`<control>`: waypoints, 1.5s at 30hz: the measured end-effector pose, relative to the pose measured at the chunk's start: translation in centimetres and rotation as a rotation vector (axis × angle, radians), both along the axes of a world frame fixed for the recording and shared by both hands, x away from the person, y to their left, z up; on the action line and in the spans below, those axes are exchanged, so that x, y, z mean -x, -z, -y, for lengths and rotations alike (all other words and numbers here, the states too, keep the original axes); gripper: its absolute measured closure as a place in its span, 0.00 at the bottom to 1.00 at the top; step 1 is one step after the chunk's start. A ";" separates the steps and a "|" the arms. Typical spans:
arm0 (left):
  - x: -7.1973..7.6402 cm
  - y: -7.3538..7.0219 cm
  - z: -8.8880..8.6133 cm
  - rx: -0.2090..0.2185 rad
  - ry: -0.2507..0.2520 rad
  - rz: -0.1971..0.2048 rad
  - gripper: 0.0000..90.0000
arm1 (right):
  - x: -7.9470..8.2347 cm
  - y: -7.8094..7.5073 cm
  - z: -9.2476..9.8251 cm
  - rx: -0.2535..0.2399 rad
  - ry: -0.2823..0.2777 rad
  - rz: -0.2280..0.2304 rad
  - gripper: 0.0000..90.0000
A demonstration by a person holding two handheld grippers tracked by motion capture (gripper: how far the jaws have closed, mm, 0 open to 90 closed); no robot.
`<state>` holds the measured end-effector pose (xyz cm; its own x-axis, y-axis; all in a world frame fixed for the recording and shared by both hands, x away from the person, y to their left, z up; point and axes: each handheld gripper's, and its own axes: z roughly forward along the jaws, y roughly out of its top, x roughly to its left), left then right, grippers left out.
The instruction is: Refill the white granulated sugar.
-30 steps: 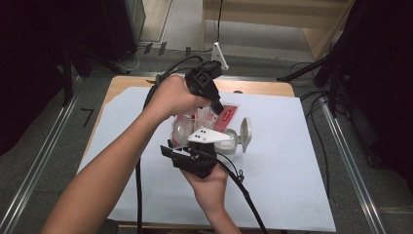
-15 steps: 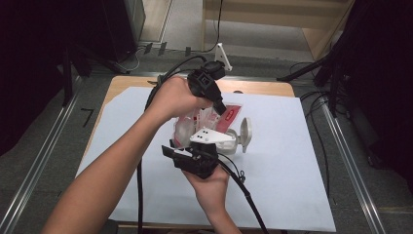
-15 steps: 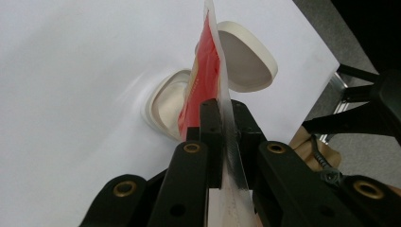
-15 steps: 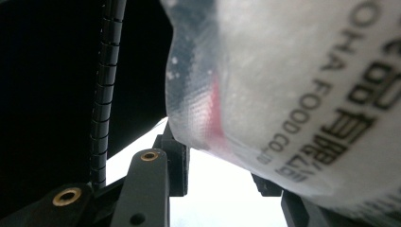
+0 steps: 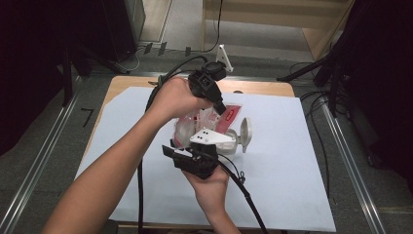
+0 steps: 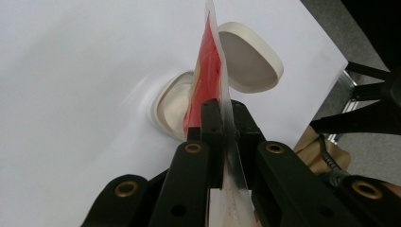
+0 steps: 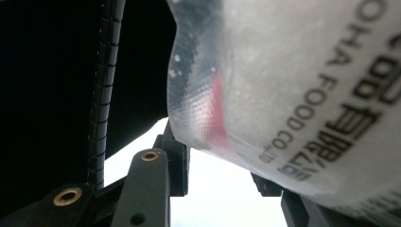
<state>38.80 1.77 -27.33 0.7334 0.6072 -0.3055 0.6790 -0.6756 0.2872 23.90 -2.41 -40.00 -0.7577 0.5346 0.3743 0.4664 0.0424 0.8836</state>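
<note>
Nothing has moved much since the earlier frames: both hands stay in place over the middle of the white surface (image 5: 292,195), and the pouch is held as before.

From the high view, the left tongs (image 5: 220,108) come down from the far side onto the red and clear pouch (image 5: 229,116), while the right tongs (image 5: 202,146) reach it from the near side, under their grey plate. A clear jar (image 5: 229,141) lies on its side just beside the pouch, with its white lid (image 5: 245,135) open toward the right edge.

In the left gripper view, the left tongs (image 6: 226,124) are pressed together on the thin edge of the pouch (image 6: 208,71); the pouch stands on edge, and its long axis runs away from the tongs, toward the jar mouth (image 6: 171,105) and the lid (image 6: 248,56) behind it.

In the right gripper view, the printed side of the pouch (image 7: 293,94) hangs very close, between the jaws of the right tongs (image 7: 220,177). They are partly spread, and I cannot tell if their pads press on it.

Around the hands the surface is free on all sides, with the most room toward the near right corner.
</note>
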 end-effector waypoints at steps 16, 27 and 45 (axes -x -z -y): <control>0.0 0.0 0.5 0.011 -0.010 -0.005 0.96 | 0.2 -0.1 0.3 -0.011 0.002 0.009 0.72; 0.1 0.0 0.6 0.014 -0.014 -0.006 0.96 | 0.1 -0.2 0.6 -0.025 0.002 -0.017 0.72; 0.1 0.0 0.5 0.023 -0.012 -0.012 0.95 | 0.1 -0.1 0.6 -0.025 0.001 -0.007 0.72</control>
